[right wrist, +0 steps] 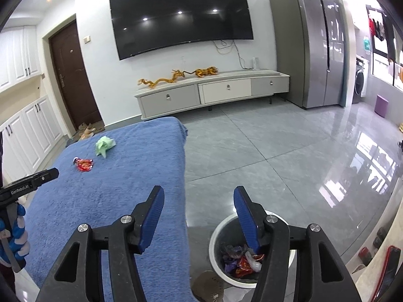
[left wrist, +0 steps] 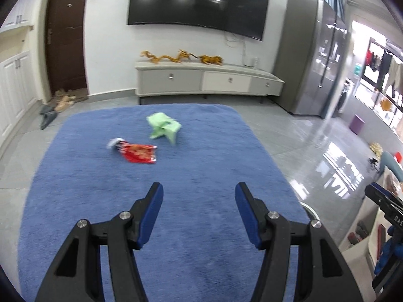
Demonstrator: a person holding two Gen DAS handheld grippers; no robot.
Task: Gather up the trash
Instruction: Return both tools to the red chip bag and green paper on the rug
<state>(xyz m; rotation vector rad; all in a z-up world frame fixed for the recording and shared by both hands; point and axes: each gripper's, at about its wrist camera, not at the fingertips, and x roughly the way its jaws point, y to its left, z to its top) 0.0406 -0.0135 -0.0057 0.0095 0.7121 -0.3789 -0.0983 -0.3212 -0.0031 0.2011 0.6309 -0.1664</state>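
2 pieces of trash left on the blue cloth [left wrist: 161, 201]: a red wrapper [left wrist: 138, 153] and a green wad [left wrist: 165, 127], near each other toward the far end, not touching. The wrapper lies flat, with a silvery end at its left. It looks like thin foil or plastic: very light, crinkly, probably slippery, so pinch across a raised edge or the bunched silver end, not the flat middle. The wad looks like crumpled paper or thin plastic film: light, soft, crushable, standing up off the cloth, so it should be an easy pinch on any upper fold. Nothing here is fragile. The plush cloth may snag if the fingers dig in.

Left gripper [left wrist: 199, 191]: jaws apart, nothing between them, over the near part of the cloth, aimed toward both pieces, well short of them. Right gripper [right wrist: 199, 193]: jaws released, empty, above the cloth's right edge and the bin [right wrist: 221, 229].

The bin is white and round, on the floor just beside the table edge, partly hidden behind the right finger. Inside is a low pile of wrappers in red, purple, white and dark colours, with room to spare. A brown flat thing lies beside it, unclear what.
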